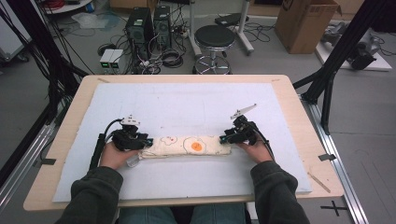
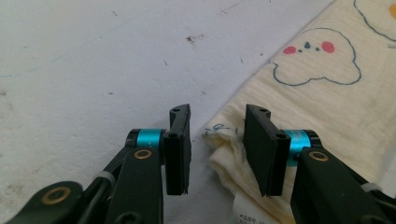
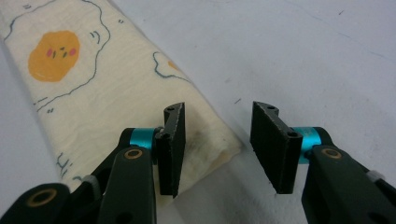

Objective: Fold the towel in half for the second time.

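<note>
Folded cloth (image 1: 187, 146) lies as a long narrow strip across the white foam mat (image 1: 187, 100) on the table (image 1: 299, 121), near the person's edge, running left to right. Fried-egg print faces up, egg roughly mid-strip.

Left claw (image 1: 145, 141) sits at the strip's left end, right claw (image 1: 224, 138) at the right end. One claw per end makes sense: a strip this long and limp sags or unrolls if picked from one side, so my read is a two-ended pickup or another fold, ends brought together.

Left claw, in the left gripper view (image 2: 217, 149): jaws partly open, roughly half gap. The cloth's corner (image 2: 224, 140) pokes into the gap and lies just beside the right-hand pad; I see no pinch, and the other pad is over bare mat. Holding nothing.

Right claw, in the right gripper view (image 3: 224, 151): also about half open. The strip's end corner (image 3: 219, 149) sits in the gap, close to the left-hand pad, with the other pad well off over bare mat. No grip here either.

Both claws come in low and nearly level with the mat, which suits sliding a pad under the layered edge. Risk, as I judge it: grabbing only the top layer so the fold opens on lift. A care tag (image 2: 247, 207) shows at the left end.
</note>
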### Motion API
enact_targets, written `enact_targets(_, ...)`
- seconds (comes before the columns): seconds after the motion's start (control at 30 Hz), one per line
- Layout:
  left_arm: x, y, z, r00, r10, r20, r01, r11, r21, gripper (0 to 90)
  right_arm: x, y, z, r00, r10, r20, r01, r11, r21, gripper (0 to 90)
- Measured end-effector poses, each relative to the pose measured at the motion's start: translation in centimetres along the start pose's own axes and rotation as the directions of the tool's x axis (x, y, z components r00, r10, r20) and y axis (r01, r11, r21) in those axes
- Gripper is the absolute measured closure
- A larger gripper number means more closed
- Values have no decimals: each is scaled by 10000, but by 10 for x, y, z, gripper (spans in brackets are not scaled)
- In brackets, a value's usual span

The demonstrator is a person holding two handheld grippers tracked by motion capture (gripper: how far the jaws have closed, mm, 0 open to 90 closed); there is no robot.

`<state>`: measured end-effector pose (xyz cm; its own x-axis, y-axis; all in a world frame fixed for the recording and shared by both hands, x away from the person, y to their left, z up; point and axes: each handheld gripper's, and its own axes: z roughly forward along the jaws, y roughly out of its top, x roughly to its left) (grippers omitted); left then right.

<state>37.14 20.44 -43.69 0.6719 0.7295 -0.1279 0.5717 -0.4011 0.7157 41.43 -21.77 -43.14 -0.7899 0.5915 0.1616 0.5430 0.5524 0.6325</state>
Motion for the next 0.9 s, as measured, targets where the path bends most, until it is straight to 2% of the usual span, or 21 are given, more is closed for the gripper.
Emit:
enact_targets(0.1, 0, -1, 0, 10000, -18, 39, 18, 10000, 7, 624, 2, 0, 0, 10000, -40, -15, 41, 10000, 83, 576)
enact_targets(0.13, -1, -1, 0, 9998, -5, 174, 5, 10000, -16, 641, 2, 0, 1, 9999, -102, 27, 102, 9999, 103, 579)
enact_targets(0.27, -6, 0, 1, 9994, 313, 142, -314, 9995, 27, 725, 7, 1, 1, 9993, -314, 186, 310, 9992, 254, 637)
enact_targets(0.47, -7, -1, 1, 9988, 373, 304, -373, 9993, -18, 796, 9, 0, 1, 9994, -299, -149, 303, 9992, 251, 758)
enact_targets(0.5, -7, 0, 0, 9982, 535, 277, -537, 9985, 48, 804, 9, -1, 1, 9994, -217, -254, 222, 9996, 199, 786)
enact_targets(0.6, -9, -1, 0, 9977, 650, 214, -651, 9979, 14, 823, 8, -2, 1, 9991, -153, -387, 156, 9999, 65, 833)
enact_targets(0.73, -10, 0, -1, 9970, 764, 98, -764, 9971, 19, 836, 10, -2, 0, 9989, -305, -353, 306, 9995, 27, 853)
enact_targets(0.9, -11, 1, -2, 9972, 743, 11, -743, 9972, -80, 842, 8, -2, -3, 9990, -196, -406, 191, 9997, -122, 858)
